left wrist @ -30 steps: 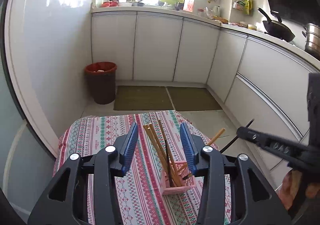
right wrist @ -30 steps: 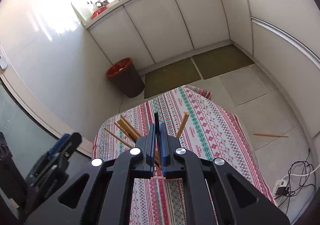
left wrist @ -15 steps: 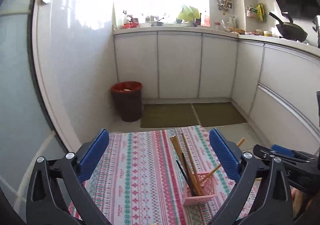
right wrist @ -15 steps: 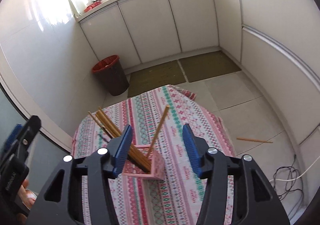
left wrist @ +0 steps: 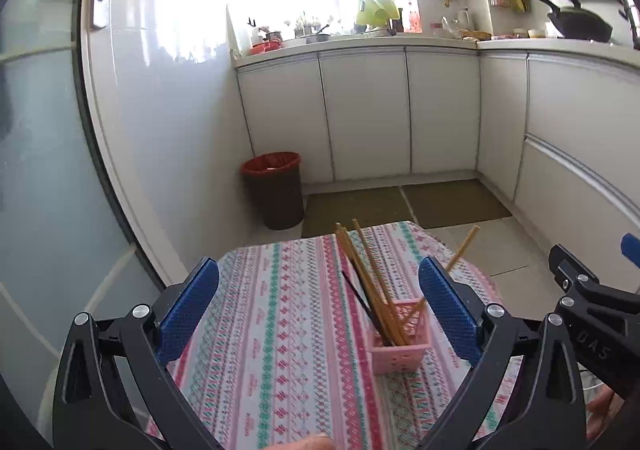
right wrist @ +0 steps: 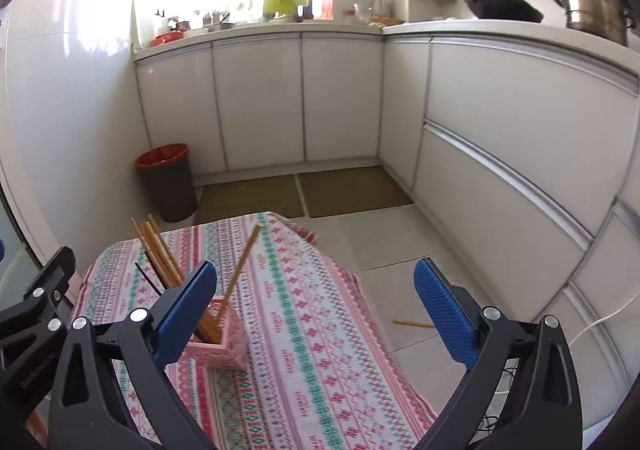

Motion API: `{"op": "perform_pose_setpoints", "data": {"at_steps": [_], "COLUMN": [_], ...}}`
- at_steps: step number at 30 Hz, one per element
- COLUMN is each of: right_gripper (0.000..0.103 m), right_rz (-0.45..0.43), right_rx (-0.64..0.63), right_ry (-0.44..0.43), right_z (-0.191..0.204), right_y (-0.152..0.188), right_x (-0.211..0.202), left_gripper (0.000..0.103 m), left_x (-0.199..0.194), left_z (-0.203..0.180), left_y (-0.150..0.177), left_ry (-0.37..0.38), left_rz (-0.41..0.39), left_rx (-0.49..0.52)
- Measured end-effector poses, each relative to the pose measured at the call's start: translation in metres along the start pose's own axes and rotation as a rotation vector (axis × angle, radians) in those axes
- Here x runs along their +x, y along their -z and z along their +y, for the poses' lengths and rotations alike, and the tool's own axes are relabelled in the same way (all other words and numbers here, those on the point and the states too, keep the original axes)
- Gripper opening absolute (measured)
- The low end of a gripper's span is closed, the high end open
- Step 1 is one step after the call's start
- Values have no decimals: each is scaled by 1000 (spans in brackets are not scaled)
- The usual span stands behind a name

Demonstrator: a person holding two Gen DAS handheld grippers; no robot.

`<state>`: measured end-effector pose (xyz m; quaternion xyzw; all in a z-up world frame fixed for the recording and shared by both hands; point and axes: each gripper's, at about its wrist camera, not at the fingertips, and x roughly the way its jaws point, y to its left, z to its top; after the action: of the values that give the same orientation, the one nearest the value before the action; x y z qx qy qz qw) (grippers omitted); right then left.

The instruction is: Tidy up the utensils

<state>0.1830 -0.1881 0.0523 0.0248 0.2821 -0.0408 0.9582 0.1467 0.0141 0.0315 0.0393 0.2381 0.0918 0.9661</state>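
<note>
A pink lattice holder (left wrist: 400, 344) stands on the patterned tablecloth (left wrist: 280, 330). It holds several wooden chopsticks (left wrist: 362, 274) and one thin black stick. The holder also shows in the right wrist view (right wrist: 224, 346), partly behind my left finger there. My left gripper (left wrist: 318, 310) is wide open and empty, above the cloth with the holder near its right finger. My right gripper (right wrist: 316, 314) is wide open and empty, above the cloth to the right of the holder. It also shows at the right edge of the left wrist view (left wrist: 592, 314).
One wooden chopstick (right wrist: 414, 324) lies on the tiled floor to the right of the table. A red-lined waste bin (left wrist: 274, 190) stands by the white cabinets (left wrist: 360, 114). Two green mats (right wrist: 304, 196) lie on the floor. A cable (right wrist: 600, 324) runs at the right.
My right gripper was shut on the black stick over the holder; it opened wide and drew back. My left gripper opened wider and pulled back. The stick now stands in the holder.
</note>
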Motion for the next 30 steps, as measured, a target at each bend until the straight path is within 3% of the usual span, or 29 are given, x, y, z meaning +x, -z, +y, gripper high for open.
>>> {"op": "perform_pose_setpoints", "data": {"at_steps": [6,16,30], "right_gripper": [96,96,96], "right_rz": [11,-36,-31], "right_rx": [16,66,61], "right_ry": [13,3,13], "right_z": [-24,-38,-36], "right_y": [3,4,6], "right_x": [-21,-54,-50], "left_gripper": [96,96,96], "left_x": [-31,-39,-33], "left_z": [-3,-14,-14], "left_y": [4,7,9], "left_ry": [104,85,78], "left_rz": [-77,-63,-45], "left_rx": [-5,-20,-30]}}
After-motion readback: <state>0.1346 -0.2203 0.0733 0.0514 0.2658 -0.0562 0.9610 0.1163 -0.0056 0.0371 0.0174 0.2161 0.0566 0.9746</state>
